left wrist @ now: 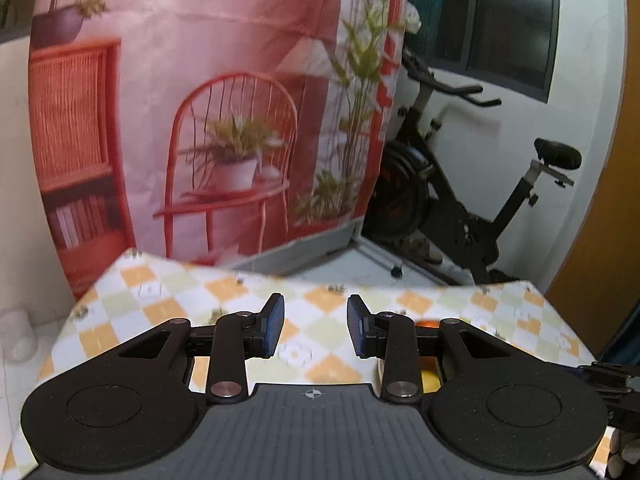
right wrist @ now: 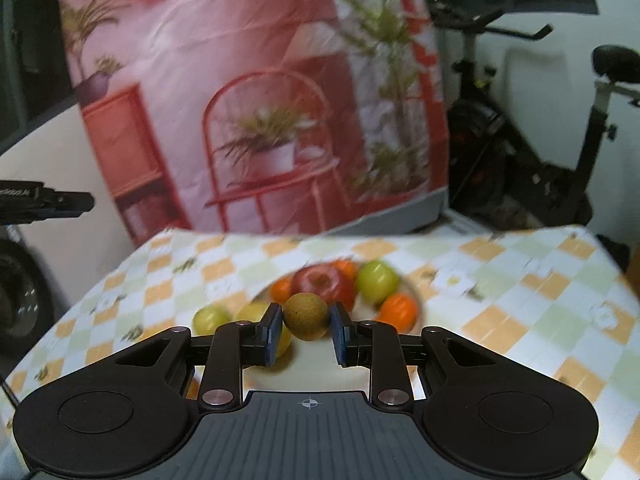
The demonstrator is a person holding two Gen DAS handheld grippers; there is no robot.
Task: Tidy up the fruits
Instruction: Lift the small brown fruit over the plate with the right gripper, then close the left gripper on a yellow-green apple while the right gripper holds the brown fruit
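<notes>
— What's the right gripper [right wrist: 307, 326] got?

— A round brown fruit [right wrist: 306, 316], pinched between both blue pads and held above the near rim of the plate [right wrist: 416, 294]. Behind it on the plate sit a red apple [right wrist: 322, 282] at twelve o'clock, a green apple [right wrist: 377, 280] at one, an orange [right wrist: 396, 311] at three.

— And the left gripper [left wrist: 316, 326]?

— Jaws apart, nothing between them — only the checked tablecloth [left wrist: 176, 292] shows in the gap.
</notes>
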